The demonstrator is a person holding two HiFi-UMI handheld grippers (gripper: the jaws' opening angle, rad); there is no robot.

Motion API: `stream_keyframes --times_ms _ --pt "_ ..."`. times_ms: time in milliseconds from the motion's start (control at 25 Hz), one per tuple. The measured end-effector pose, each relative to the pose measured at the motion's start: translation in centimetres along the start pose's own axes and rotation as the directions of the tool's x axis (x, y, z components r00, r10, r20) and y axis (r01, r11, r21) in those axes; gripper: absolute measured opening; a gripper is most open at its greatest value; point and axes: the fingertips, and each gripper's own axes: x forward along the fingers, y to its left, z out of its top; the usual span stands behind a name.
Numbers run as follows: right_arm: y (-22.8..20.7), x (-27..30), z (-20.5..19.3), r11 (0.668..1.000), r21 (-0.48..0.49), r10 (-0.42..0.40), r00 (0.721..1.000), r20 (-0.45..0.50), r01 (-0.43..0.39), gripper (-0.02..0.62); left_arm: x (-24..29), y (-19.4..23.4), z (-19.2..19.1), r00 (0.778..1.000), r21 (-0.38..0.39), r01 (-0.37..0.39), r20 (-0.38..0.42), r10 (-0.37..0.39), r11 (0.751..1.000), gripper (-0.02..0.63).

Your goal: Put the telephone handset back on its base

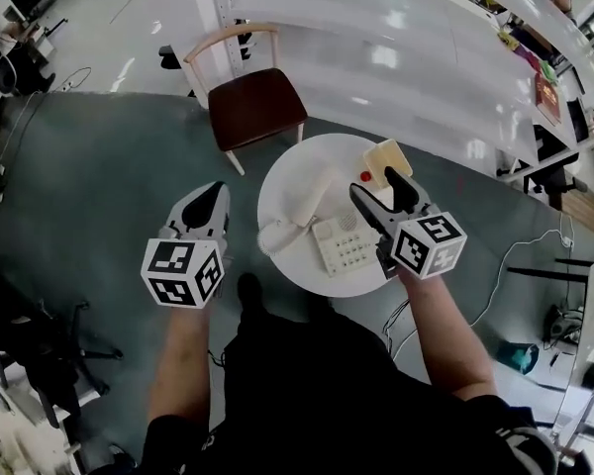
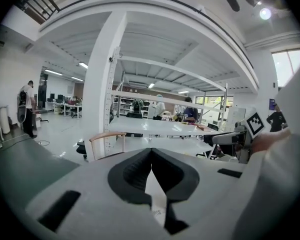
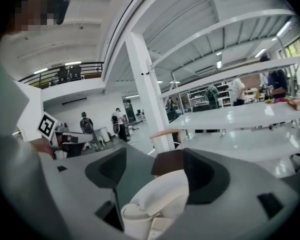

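A round white table (image 1: pixel 280 162) carries the white telephone base (image 1: pixel 345 247) with its keypad. The white handset (image 1: pixel 299 216) lies off the base, on the tabletop just to its left, its coiled cord curling at the near end. My right gripper (image 1: pixel 372 181) hovers over the table above the base, jaws wide open. In the right gripper view (image 3: pixel 155 171) the handset (image 3: pixel 157 199) shows ahead between the jaws, and the pads do not press on it. My left gripper (image 1: pixel 216 188) hangs over the floor left of the table; its jaws (image 2: pixel 150 154) are shut on nothing.
A cream block (image 1: pixel 386 156) and a small red thing (image 1: pixel 365 176) sit at the table's far side. A wooden chair with a brown seat (image 1: pixel 255 107) stands behind the table. Long white desks (image 1: pixel 396 47) run along the back. Cables (image 1: pixel 515 265) trail on the floor at right.
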Motion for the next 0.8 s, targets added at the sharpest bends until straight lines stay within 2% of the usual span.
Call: stream_keyframes --times_ms 240,440,640,800 --pt "2.9 2.2 0.7 0.991 0.007 -0.131 0.991 0.034 0.131 0.372 0.3 4.9 1.1 0.994 0.055 0.112 -0.003 -0.112 0.992 0.009" --pt "4.6 3.2 -0.1 0.974 0.039 -0.223 0.975 0.021 0.222 0.385 1.0 7.0 1.8 0.981 0.091 0.192 -0.028 -0.191 0.977 0.009" --pt "3.9 4.0 -2.5 0.961 0.037 -0.271 0.961 -0.051 0.273 0.399 3.5 6.2 0.9 0.967 0.073 0.251 -0.055 -0.247 0.965 0.011" --pt "1.9 5.4 -4.7 0.957 0.072 -0.271 0.955 -0.117 0.281 0.388 6.3 4.9 0.2 0.961 0.049 0.269 -0.085 -0.264 0.962 0.009"
